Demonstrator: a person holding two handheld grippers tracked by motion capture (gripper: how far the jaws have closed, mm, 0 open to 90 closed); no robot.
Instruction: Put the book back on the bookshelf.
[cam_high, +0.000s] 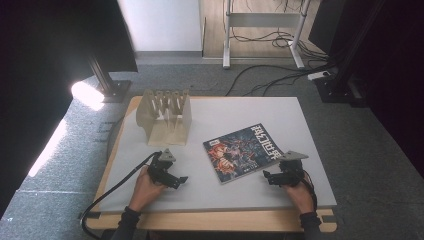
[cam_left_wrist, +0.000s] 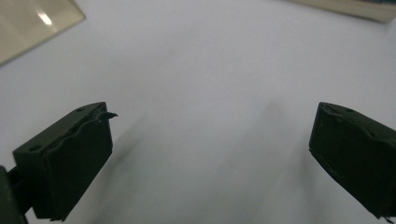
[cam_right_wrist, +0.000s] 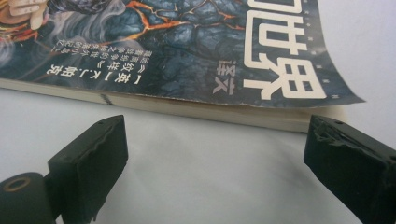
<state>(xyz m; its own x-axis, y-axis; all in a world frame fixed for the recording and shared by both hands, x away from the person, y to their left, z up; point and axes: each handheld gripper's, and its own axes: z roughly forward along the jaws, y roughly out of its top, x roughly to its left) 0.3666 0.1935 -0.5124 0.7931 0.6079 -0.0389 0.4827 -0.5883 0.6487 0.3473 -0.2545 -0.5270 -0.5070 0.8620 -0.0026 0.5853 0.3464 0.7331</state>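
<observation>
White tabletop (cam_high: 240, 112) under your grippers, book (cam_high: 243, 152) lying flat near its middle, your right gripper (cam_high: 270, 178) just off the book's near-right edge, jaws apart and empty, your left gripper (cam_high: 181, 181) left of the book on bare surface, jaws apart, wooden rack (cam_high: 165, 116) behind-left of the book.

Grey table top (cam_high: 240, 190), centre frame. Beige slotted rack (cam_high: 165, 116) upper left of table. Magazine (cam_high: 243, 151) flat at centre right, cover up. Cables (cam_high: 280, 75) on floor, top.
</observation>
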